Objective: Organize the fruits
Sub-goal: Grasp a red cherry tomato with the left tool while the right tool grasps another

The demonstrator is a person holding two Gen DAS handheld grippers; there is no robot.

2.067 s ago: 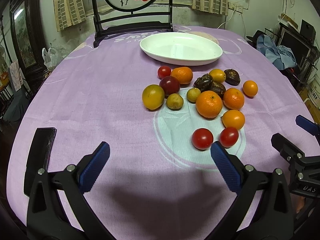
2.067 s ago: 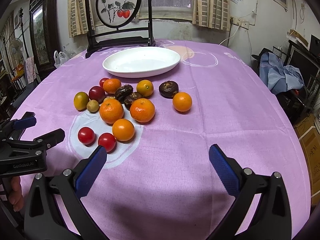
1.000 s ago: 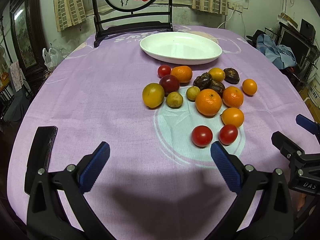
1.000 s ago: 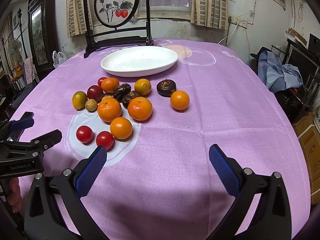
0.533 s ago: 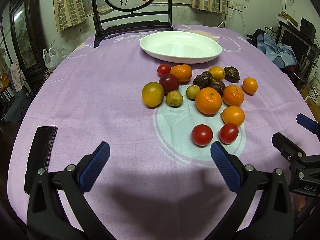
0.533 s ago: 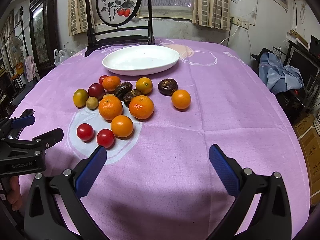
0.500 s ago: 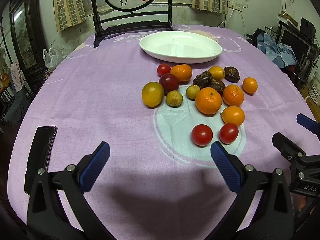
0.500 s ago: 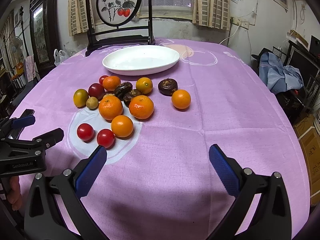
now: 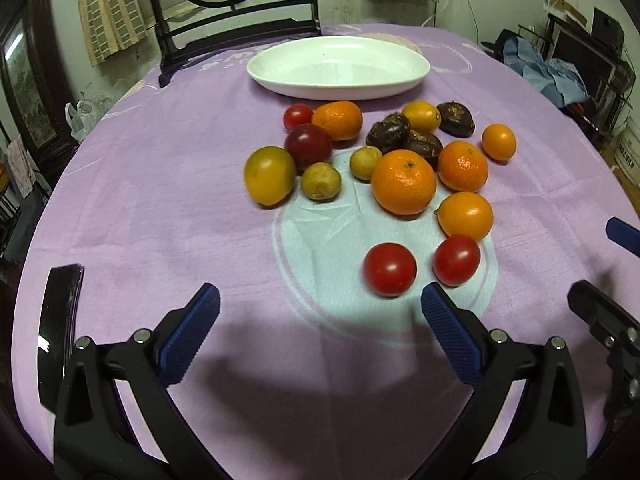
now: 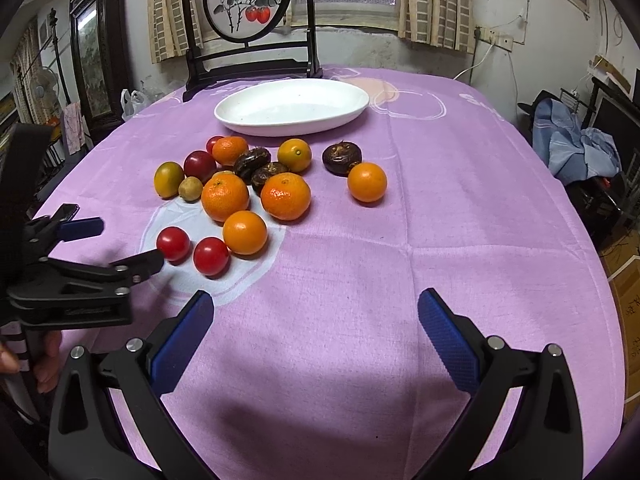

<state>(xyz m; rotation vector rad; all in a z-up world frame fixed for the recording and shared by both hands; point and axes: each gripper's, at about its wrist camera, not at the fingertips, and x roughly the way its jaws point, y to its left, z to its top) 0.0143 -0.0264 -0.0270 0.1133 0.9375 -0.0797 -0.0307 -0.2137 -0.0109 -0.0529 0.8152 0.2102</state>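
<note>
Several fruits lie in a cluster on the purple tablecloth: oranges such as the large one (image 9: pixel 403 181) (image 10: pixel 225 197), red tomatoes (image 9: pixel 389 269) (image 10: pixel 173 243), dark brown fruits (image 9: pixel 389 133) (image 10: pixel 342 157), a yellow-green fruit (image 9: pixel 270 175) and a dark red plum (image 9: pixel 308 146). An empty white oval plate (image 9: pixel 338 82) (image 10: pixel 291 125) stands behind them. My left gripper (image 9: pixel 316 322) is open and empty, just short of the nearest tomatoes; it also shows in the right wrist view (image 10: pixel 120 246). My right gripper (image 10: pixel 316 320) is open and empty over bare cloth, right of the fruit.
A black phone (image 9: pixel 58 332) lies near the table's left edge. A dark wooden screen stand (image 10: pixel 248 56) with a round painting stands behind the plate. Cloth-covered clutter (image 10: pixel 576 148) sits off the table to the right.
Both grippers have moved forward toward the fruit, the left one more; the fruit looks larger and nearer. Both stay open. No fruit has moved.
</note>
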